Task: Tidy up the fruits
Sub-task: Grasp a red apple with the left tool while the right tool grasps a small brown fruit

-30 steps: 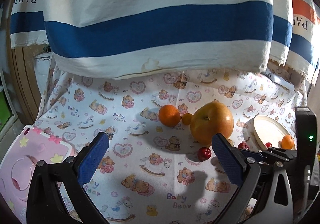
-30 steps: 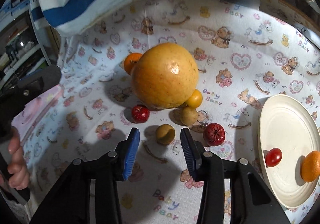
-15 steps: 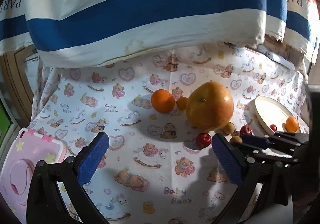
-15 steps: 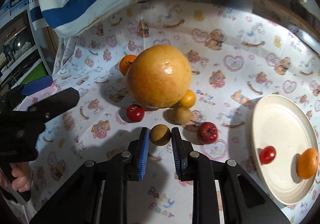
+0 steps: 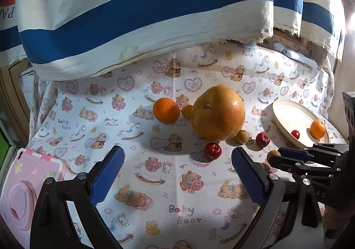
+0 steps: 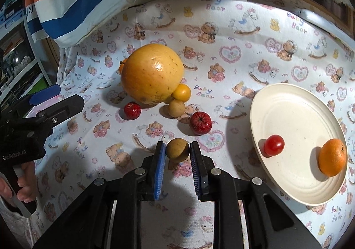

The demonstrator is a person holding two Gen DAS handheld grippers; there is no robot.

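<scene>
While the small tan fruit (image 6: 178,149) is sitting pinched between the right gripper (image 6: 177,153)'s closed fingers just above the counter (image 6: 244,27), it is being held ready for the cream plate (image 6: 295,120) nearby, judging by the cherry tomato (image 6: 274,145) and mandarin (image 6: 332,157) lying there. The left gripper (image 5: 177,169) is hanging wide and empty before the big pomelo (image 5: 218,113), its fingers having just narrowed slightly.

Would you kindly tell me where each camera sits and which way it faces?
Left wrist: on the left gripper, angled down at the cloth; its open fingers frame the grapefruit.
Right wrist: on the right gripper, angled down; shut on a small brown fruit, a hand at left.
Shared: grapefruit, plate, each other's gripper.
</scene>
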